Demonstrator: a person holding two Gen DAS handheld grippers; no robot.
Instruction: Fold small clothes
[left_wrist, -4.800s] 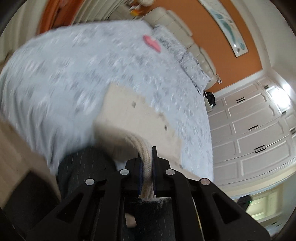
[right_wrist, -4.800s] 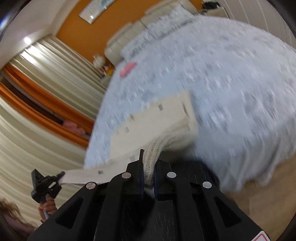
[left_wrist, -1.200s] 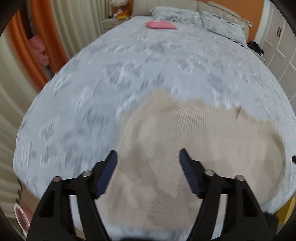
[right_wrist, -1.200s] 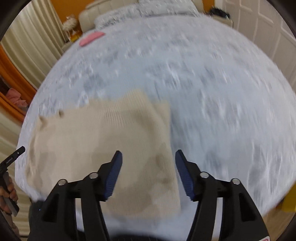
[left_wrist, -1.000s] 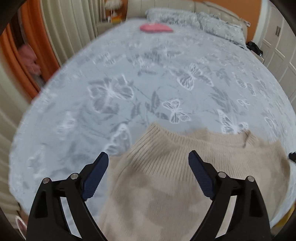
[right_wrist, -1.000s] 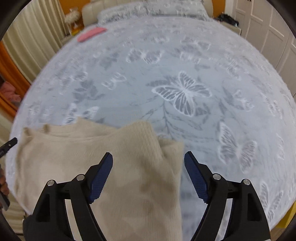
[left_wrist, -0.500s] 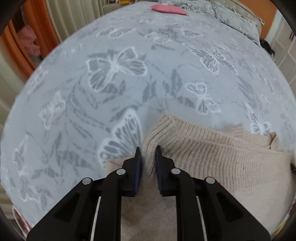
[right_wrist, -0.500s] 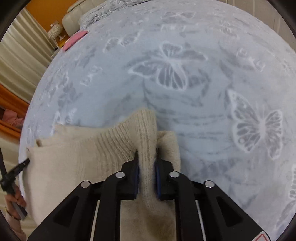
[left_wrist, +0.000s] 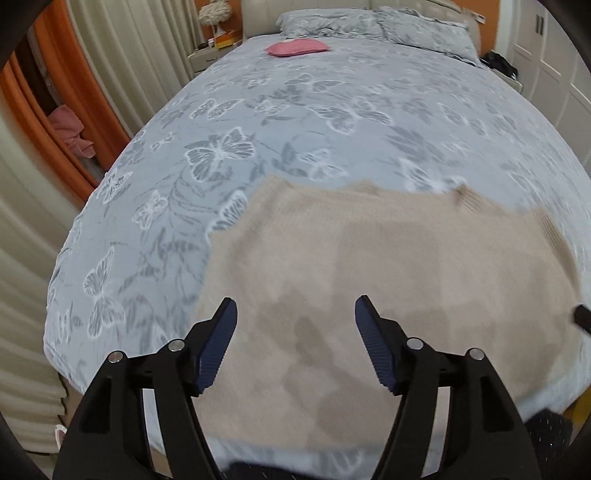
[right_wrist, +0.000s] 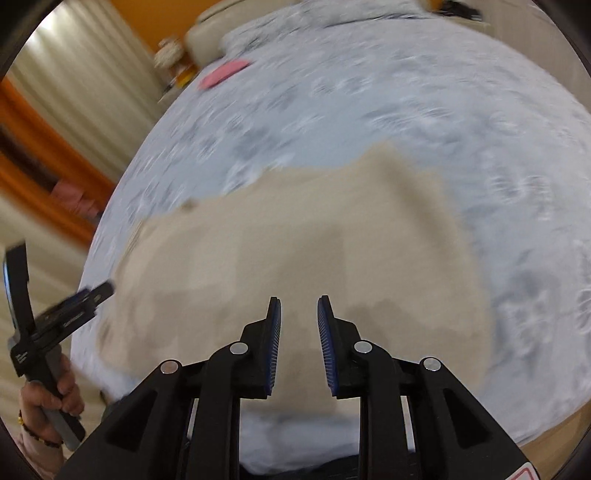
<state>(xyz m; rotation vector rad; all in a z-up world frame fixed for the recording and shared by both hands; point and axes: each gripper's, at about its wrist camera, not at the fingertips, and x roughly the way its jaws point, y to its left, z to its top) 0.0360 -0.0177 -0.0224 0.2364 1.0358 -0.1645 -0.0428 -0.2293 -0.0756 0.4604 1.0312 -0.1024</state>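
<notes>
A beige knitted garment (left_wrist: 388, 266) lies spread flat on the grey butterfly bedspread (left_wrist: 280, 122) near the bed's front edge. My left gripper (left_wrist: 295, 310) is open and empty, held above the garment's left half. In the right wrist view, which is blurred, the same garment (right_wrist: 295, 258) fills the middle. My right gripper (right_wrist: 298, 310) is open with a narrower gap, empty, above the garment's near part. The left gripper (right_wrist: 48, 291) shows there at the far left, in a hand.
A pink pillow (left_wrist: 297, 48) lies far up the bed, with grey pillows (left_wrist: 373, 22) at the headboard. Curtains (left_wrist: 110, 66) and an orange drape hang on the left. White cupboard doors (left_wrist: 554, 44) stand on the right.
Half a second ago both grippers were shut on the garment's far edge. Now both have let go, opened, and drawn back and up. The garment lies flat.
</notes>
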